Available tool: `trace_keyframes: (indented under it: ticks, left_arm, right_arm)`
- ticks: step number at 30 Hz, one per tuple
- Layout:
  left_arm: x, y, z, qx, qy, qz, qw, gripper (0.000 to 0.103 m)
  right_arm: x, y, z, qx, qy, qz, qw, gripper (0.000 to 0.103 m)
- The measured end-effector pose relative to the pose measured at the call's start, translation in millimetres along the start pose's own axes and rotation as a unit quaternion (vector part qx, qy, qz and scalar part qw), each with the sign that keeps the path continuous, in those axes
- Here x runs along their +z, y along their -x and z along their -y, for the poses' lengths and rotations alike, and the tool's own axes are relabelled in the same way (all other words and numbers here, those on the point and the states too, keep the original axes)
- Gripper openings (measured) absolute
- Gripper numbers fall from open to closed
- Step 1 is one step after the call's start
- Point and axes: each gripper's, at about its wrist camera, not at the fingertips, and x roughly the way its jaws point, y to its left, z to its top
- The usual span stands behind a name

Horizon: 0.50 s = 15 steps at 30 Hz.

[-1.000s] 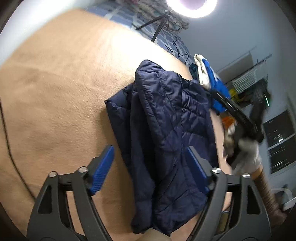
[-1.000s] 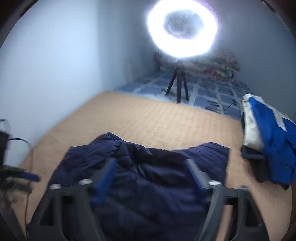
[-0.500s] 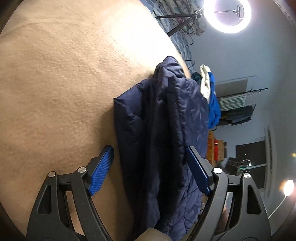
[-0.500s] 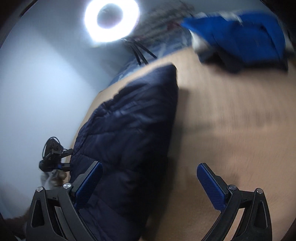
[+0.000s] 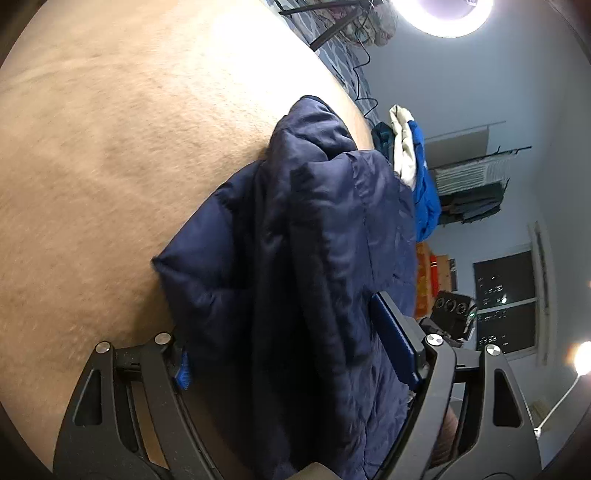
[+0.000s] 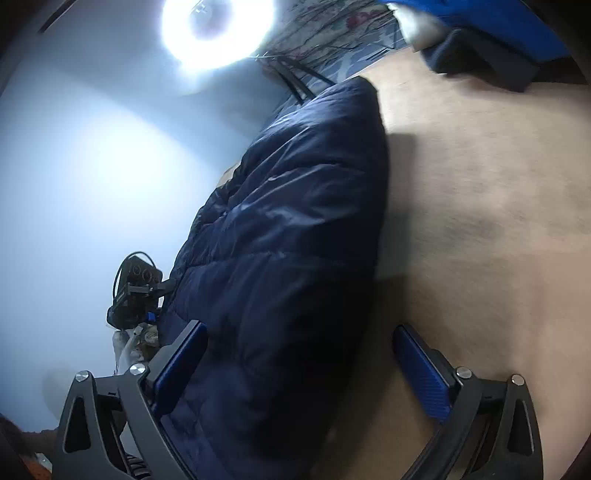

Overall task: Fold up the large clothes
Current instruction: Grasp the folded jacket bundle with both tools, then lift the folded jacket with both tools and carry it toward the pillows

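Observation:
A dark navy quilted jacket [image 5: 306,236] lies folded lengthwise on the tan blanket [image 5: 110,147]. My left gripper [image 5: 288,350] is open, its jaws straddling the jacket's near end; the left blue pad is half hidden under the fabric. In the right wrist view the same jacket [image 6: 295,229] runs away from me, and my right gripper [image 6: 303,369] is open around its near edge, one finger on the jacket's far side, the other over the blanket [image 6: 480,221]. Neither gripper pinches the cloth.
A blue and white garment pile [image 5: 413,166] lies past the jacket; it also shows in the right wrist view [image 6: 487,29]. A ring light on a tripod [image 6: 218,33] stands at the far end. The other gripper's camera block [image 6: 136,291] sits left of the jacket.
Both grippers have dropped low and moved in onto the jacket's near end, jaws still open. The jacket now fills the space between the left gripper's fingers.

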Motion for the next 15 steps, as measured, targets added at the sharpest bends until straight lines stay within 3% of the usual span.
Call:
trace_keyframes:
  ticks: [4,8,15]
  left_arm:
    - [1,-13,16,0.037,-0.032,-0.002,0.9988,0.075]
    - [-3,-17,27,0.069,-0.058,-0.007,0.9959,0.058]
    - [-15,-14,60,0.13,-0.128,0.004,0.9833,0.032]
  right_arm:
    - [9,-21,-12,-0.002,0.018,-0.022,1.0,0.088]
    - [13,-35,-29,-0.023,0.037,-0.039,0.998,0.082]
    - [16,-30,-42,-0.063,0.036,-0.036,0.997,0.048]
